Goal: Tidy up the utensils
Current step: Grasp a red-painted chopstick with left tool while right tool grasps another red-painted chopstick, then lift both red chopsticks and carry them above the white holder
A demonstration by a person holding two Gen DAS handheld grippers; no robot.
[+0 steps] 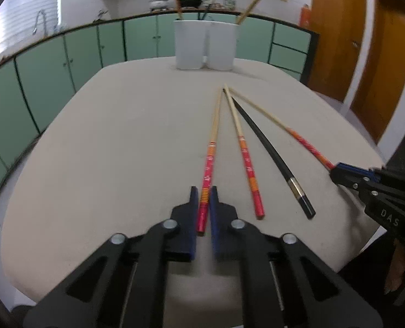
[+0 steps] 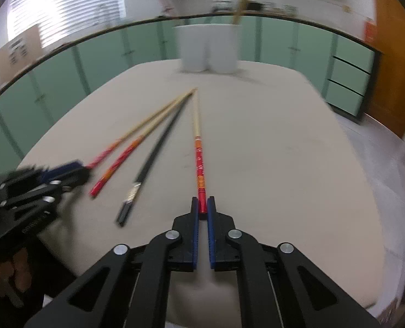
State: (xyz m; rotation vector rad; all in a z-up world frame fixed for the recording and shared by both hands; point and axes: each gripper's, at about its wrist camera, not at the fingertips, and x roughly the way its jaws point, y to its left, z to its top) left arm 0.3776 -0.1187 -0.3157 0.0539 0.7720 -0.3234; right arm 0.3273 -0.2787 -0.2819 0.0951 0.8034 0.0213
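Note:
Several chopsticks fan out on the beige table (image 1: 106, 150), their tips meeting towards the far side. My left gripper (image 1: 203, 194) is shut on the red end of the leftmost red-and-bamboo chopstick (image 1: 210, 147). A second red chopstick (image 1: 243, 153) and a black chopstick (image 1: 270, 153) lie loose beside it. At the right, my right gripper (image 1: 336, 170) is shut on the red end of the outermost red chopstick (image 1: 290, 131). In the right wrist view the right gripper (image 2: 202, 205) pinches that chopstick (image 2: 198, 158), and the left gripper (image 2: 76, 168) shows blurred at the left.
Two white cups (image 1: 188, 43) (image 1: 221, 45) stand side by side at the table's far edge, with chopsticks sticking out of them. Green cabinets (image 1: 52, 82) run behind the table. Wooden doors (image 1: 339, 41) are at the right. A hand (image 2: 0, 276) holds the left gripper.

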